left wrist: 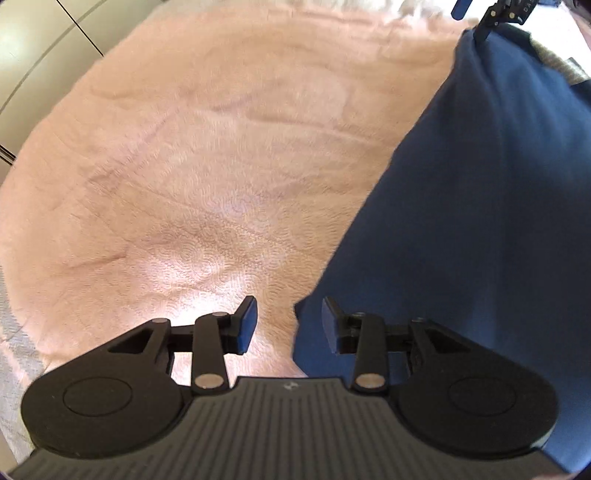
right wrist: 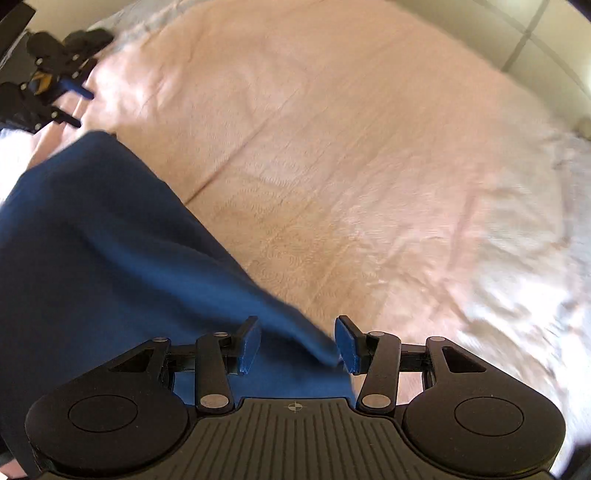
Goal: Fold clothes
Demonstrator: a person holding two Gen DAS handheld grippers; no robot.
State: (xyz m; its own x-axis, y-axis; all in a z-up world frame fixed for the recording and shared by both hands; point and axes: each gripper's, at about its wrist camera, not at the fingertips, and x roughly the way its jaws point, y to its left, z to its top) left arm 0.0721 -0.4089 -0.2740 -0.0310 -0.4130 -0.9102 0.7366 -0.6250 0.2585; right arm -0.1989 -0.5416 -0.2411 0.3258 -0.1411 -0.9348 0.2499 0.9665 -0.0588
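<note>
A dark blue garment (left wrist: 480, 206) lies spread on a pink bedspread (left wrist: 221, 166). In the left wrist view it fills the right side, and its near corner lies between the fingers of my left gripper (left wrist: 289, 325), which is open. In the right wrist view the garment (right wrist: 92, 258) fills the left side, and its edge runs between the fingers of my right gripper (right wrist: 297, 345), which is open. Each gripper shows in the other's view: the right one at the top right of the left view (left wrist: 476, 20), the left one at the top left of the right view (right wrist: 79, 107).
The pink bedspread (right wrist: 351, 166) covers the bed. Pale cupboard panels (left wrist: 33, 40) stand beyond the bed's far edge, also in the right wrist view (right wrist: 535, 40). A white, brightly lit part of the bedding (right wrist: 535, 277) lies at the right.
</note>
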